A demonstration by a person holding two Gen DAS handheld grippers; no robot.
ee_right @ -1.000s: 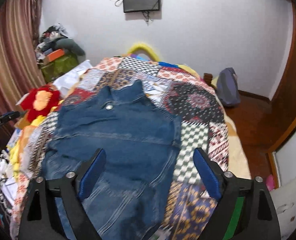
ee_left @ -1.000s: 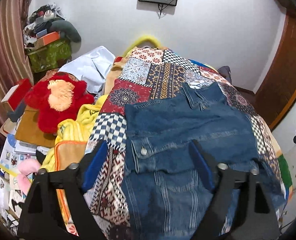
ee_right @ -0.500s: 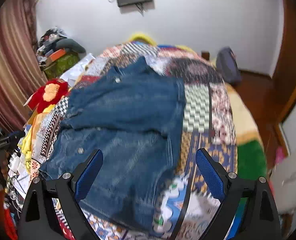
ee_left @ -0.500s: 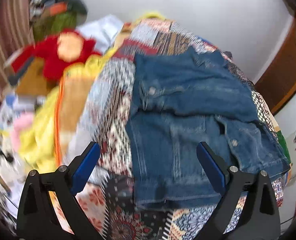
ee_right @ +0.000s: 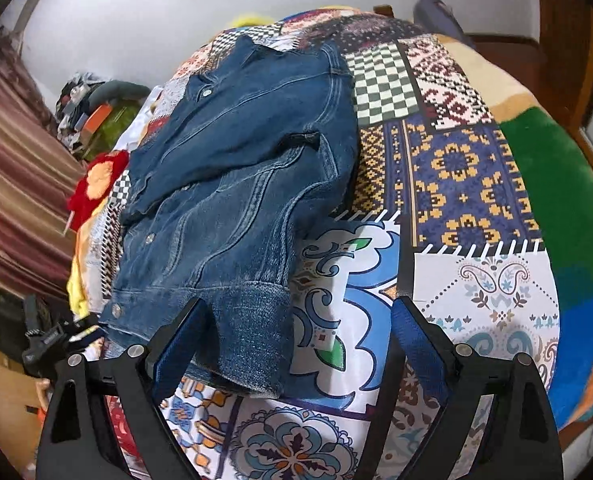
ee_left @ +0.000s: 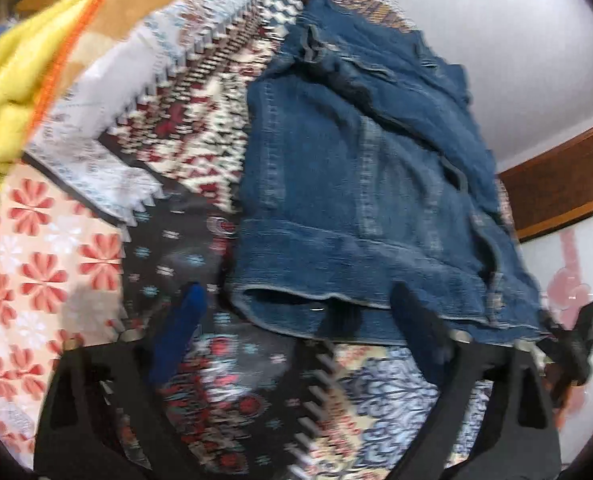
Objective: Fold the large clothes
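Note:
A blue denim jacket (ee_left: 360, 184) lies flat on the patchwork bedspread (ee_left: 184, 148), with its sleeves folded across its body and its hem toward me. It also shows in the right wrist view (ee_right: 232, 184). My left gripper (ee_left: 296, 312) is open and empty, its jaws on either side of the hem's left corner. My right gripper (ee_right: 300, 316) is open and empty, its jaws on either side of the hem's right corner; the left pad (ee_right: 176, 344) is close to the denim.
The bedspread (ee_right: 456, 184) covers the whole bed. A yellow blanket (ee_left: 12, 76) lies at the bed's left side. A red plush toy (ee_right: 96, 184) and a clutter pile (ee_right: 92, 112) sit left of the bed. The other gripper (ee_right: 56, 340) shows at lower left.
Both grippers have dropped down and moved toward the near end of the bed, ending close to the jacket's hem. Both stay open. The jacket has not moved.

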